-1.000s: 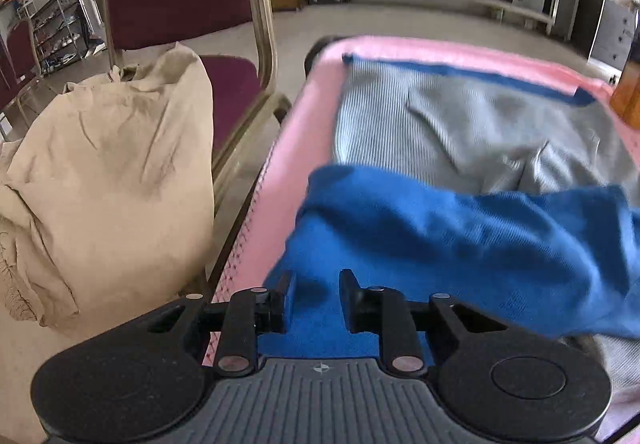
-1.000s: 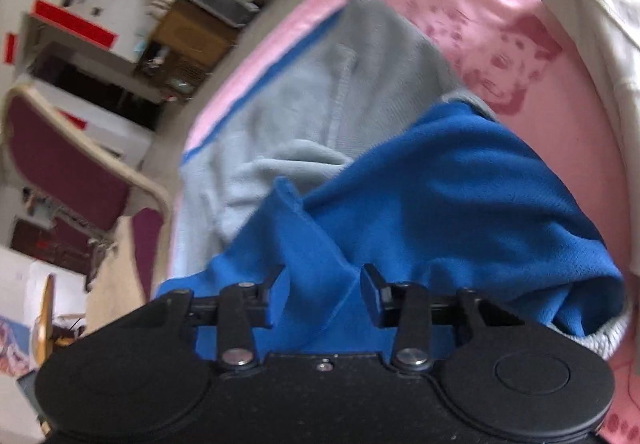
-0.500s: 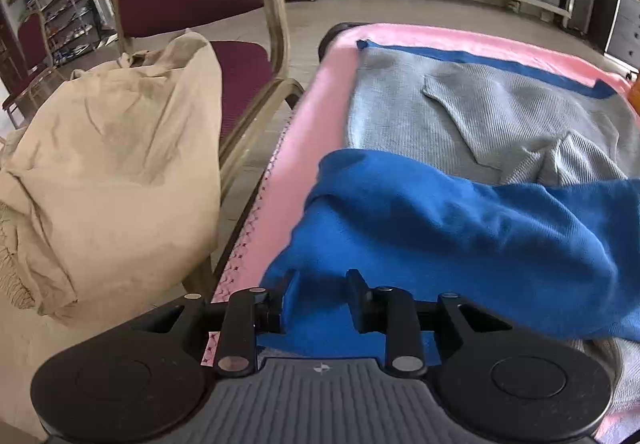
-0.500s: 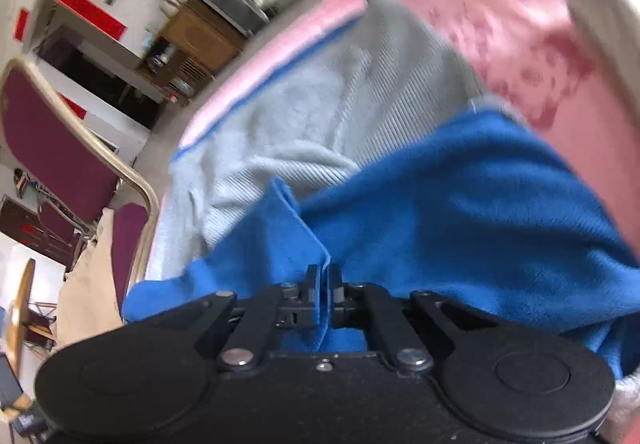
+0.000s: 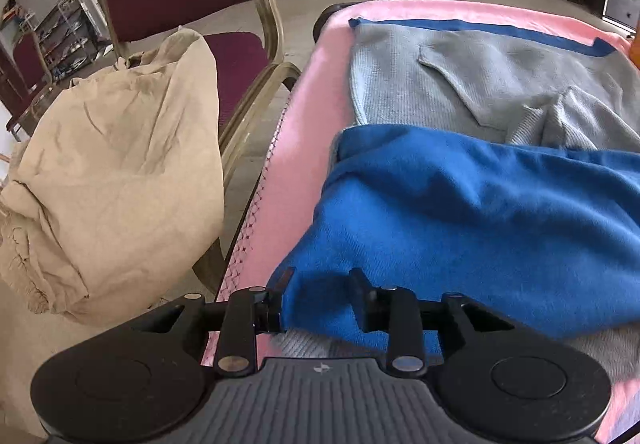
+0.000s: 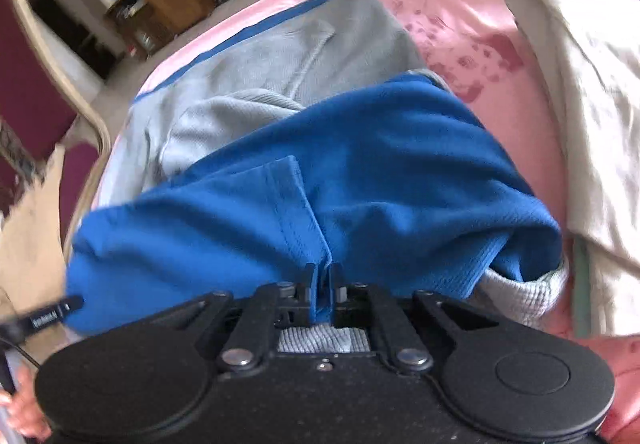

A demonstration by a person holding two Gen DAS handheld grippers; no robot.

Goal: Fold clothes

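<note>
Left wrist cam: low, at the near left edge of the pink-covered table [image 5: 308,116], facing far along its length, close over the blue garment [image 5: 460,212]; chair [image 5: 256,4] with beige cloth [image 5: 116,172] off to the left. Right wrist cam: rolled, from the near right side, very close on the same blue garment [image 6: 360,164]. Overlap: blue garment, grey sweater [image 5: 480,76] [image 6: 280,56], pink cover, chair.
</note>
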